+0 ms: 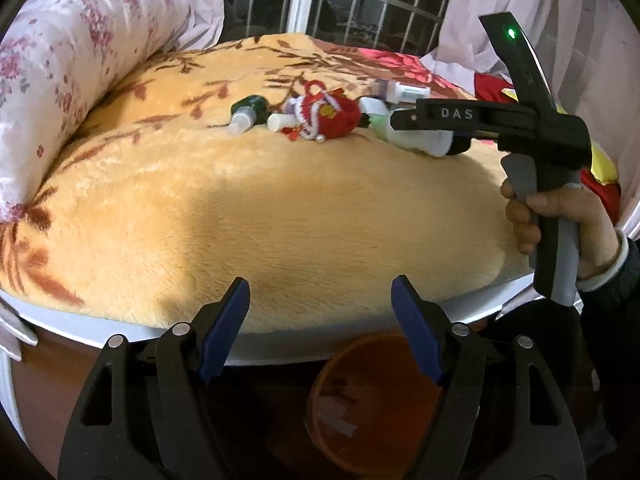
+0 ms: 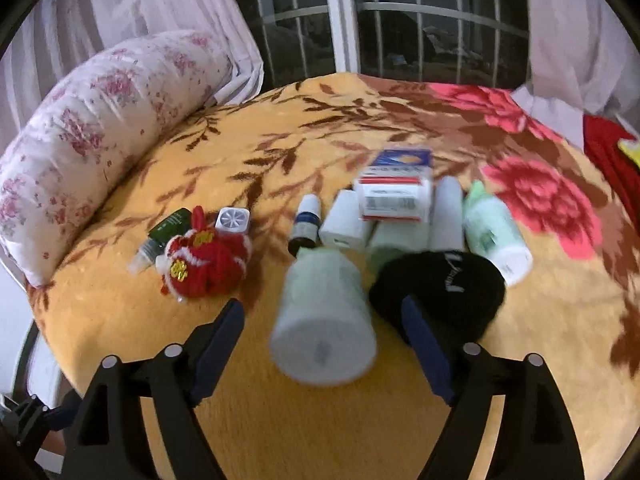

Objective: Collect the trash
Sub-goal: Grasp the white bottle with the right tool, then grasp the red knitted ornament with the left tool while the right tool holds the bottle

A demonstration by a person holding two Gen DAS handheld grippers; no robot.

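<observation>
Care now means lowering the right gripper (image 2: 324,336), fingers apart and empty, squarely astride the pale green plastic bottle (image 2: 324,320) at lower centre, while the left gripper (image 1: 320,332), fingers likewise apart, waits above the orange bucket (image 1: 372,408).

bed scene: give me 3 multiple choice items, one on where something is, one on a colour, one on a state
1. Where is the bin?
A. on the blanket
B. on the floor below the bed's edge, under the left gripper
C. on the floral pillow

2. What colour is the knitted pouch lying on the blanket?
A. red
B. blue
C. grey

3. How do the jaws of the right gripper stand?
A. shut on the black cap
B. shut on the carton
C. open, pressing on nothing

Answers:
1 B, the left wrist view shows the orange bin low between the left gripper's jaws, beneath the bed's edge.
2 A, it is red with white trim.
3 C, the pads stand apart, and the pale green bottle lies between them untouched.
</observation>
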